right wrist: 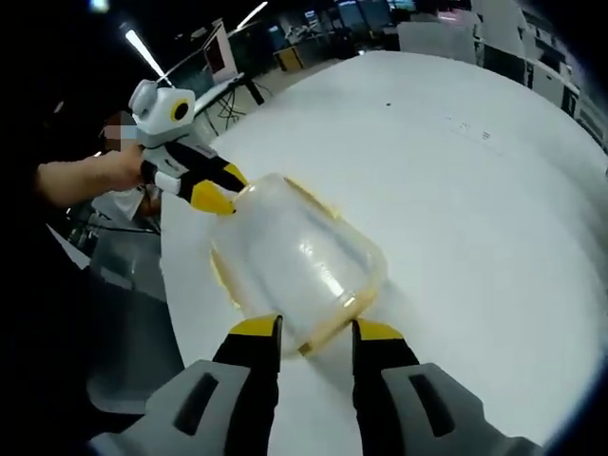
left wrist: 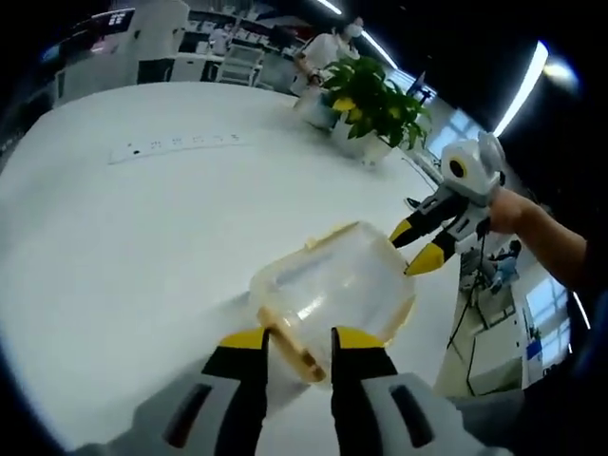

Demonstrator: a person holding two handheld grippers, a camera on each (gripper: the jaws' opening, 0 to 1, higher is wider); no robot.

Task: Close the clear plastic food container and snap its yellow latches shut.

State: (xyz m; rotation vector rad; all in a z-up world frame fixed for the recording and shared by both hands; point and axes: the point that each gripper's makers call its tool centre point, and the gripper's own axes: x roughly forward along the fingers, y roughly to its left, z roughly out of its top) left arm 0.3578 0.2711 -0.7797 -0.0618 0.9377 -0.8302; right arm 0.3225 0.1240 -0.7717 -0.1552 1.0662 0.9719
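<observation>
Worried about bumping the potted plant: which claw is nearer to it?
Right. The right claw sits at the container's far side, toward the plant; the left claw is at its near side.

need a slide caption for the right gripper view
Two hand-held grippers flank a clear container on a white table.

A large round white table (left wrist: 142, 218) is filling the foreground. A potted green plant (left wrist: 375, 104) is standing at its far edge, a white power strip (left wrist: 176, 145) lying nearby. Long ceiling lights (left wrist: 521, 87) are glowing over desks behind.
</observation>
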